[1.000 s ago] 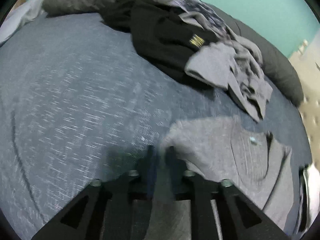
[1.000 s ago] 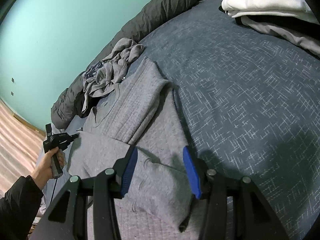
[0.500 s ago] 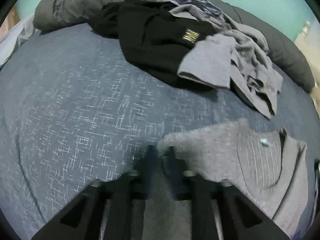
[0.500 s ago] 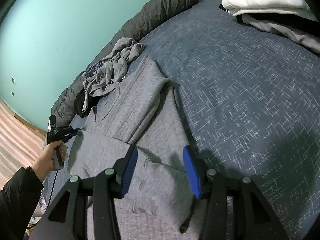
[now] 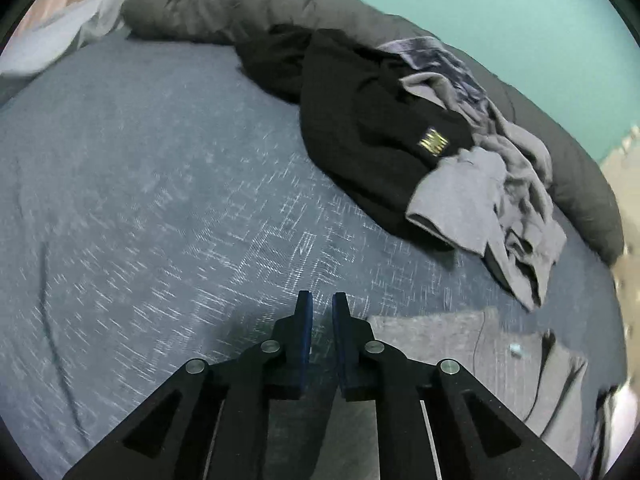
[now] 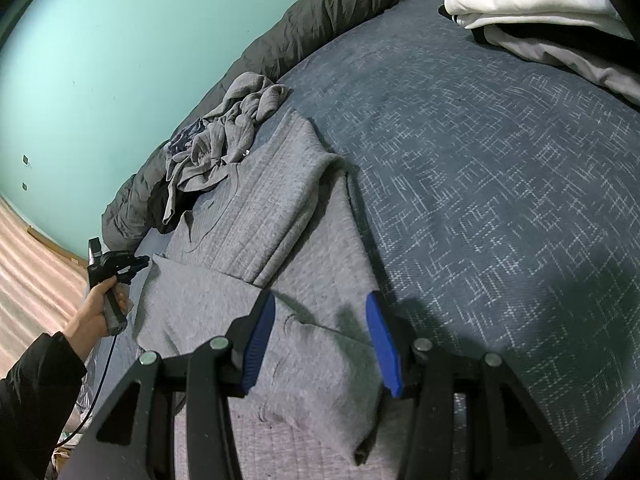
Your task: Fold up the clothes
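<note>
- Right now the grey sweater [image 6: 256,216] lies spread on the blue bedspread [image 6: 500,200], partly folded: one sleeve is laid across its body, the collar end points at the crumpled clothes pile [image 6: 224,140].
- Left gripper [image 5: 322,300]: jaws nearly together and opening slightly, nothing between them, only bedspread under the tips. It sits just off the sweater's edge, not on it.
- Right gripper [image 6: 320,316]: jaws standing apart, empty, hanging over the sweater's lower part. No pad touches cloth that I can see.
- Handling, my read: thick soft knit, light, limp. It will sag and drag, not hold shape. Not slippery, not fragile.
- Where to grab: pinch a hem corner or the folded edge, through both layers. Grabbing mid-panel would probably just bunch it.
- Risk: lifting one side only likely pulls the laid sleeve back out.
- Left wrist view only: a black garment [image 5: 360,140] with a small gold mark, beside the sweater's collar, and the sweater's neck label.
- Right wrist view only: the person's hand [image 6: 100,312] on the left gripper's handle at the sweater's edge, the whole fold state, and a white and grey folded stack [image 6: 540,4] well away from the sweater at the bed's far side.
</note>
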The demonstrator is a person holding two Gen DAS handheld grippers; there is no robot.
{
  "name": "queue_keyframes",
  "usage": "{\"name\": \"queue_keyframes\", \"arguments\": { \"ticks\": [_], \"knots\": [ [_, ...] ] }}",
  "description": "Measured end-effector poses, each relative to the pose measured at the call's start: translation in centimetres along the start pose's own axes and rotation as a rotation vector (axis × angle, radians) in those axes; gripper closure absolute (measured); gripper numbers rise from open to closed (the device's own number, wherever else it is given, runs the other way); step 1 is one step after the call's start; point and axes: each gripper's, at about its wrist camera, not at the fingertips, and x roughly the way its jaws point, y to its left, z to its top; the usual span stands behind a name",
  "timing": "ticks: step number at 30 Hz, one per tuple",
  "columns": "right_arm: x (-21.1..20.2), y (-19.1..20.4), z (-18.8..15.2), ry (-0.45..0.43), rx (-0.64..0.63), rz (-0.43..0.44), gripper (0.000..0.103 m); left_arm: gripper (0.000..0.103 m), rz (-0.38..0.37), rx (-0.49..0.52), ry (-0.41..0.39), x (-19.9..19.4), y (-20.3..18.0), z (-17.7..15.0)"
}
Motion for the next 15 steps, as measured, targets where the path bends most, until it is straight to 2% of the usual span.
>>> {"name": "queue_keyframes", "arguments": {
  "ticks": [3,5,9,13,15],
  "knots": [
    [-0.1,0.2,0.0,0.0,-0.004,0.005,0.054,0.081,0.013,0.11,0.028,-0.3,-1.0,-1.1],
    [-0.1,0.4,-0.1,0.0,-0.007,0.006,0.054,0.079,0.0,0.143,0.057,-0.1,-1.1,-1.9],
    [-0.1,0.5,-0.2,0.0,-0.008,0.009,0.054,0.076,0.05,0.189,0.079,0.7,-1.6,-3.1],
    [-0.1,0.4,0.0,-0.002,-0.002,0.006,0.054,0.076,0.103,0.161,0.047,-0.1,-0.7,-3.1],
    [0.0,0.3,0.1,-0.001,0.002,0.006,0.054,0.076,0.086,0.164,0.058,-1.0,-0.3,-3.5]
  ]
}}
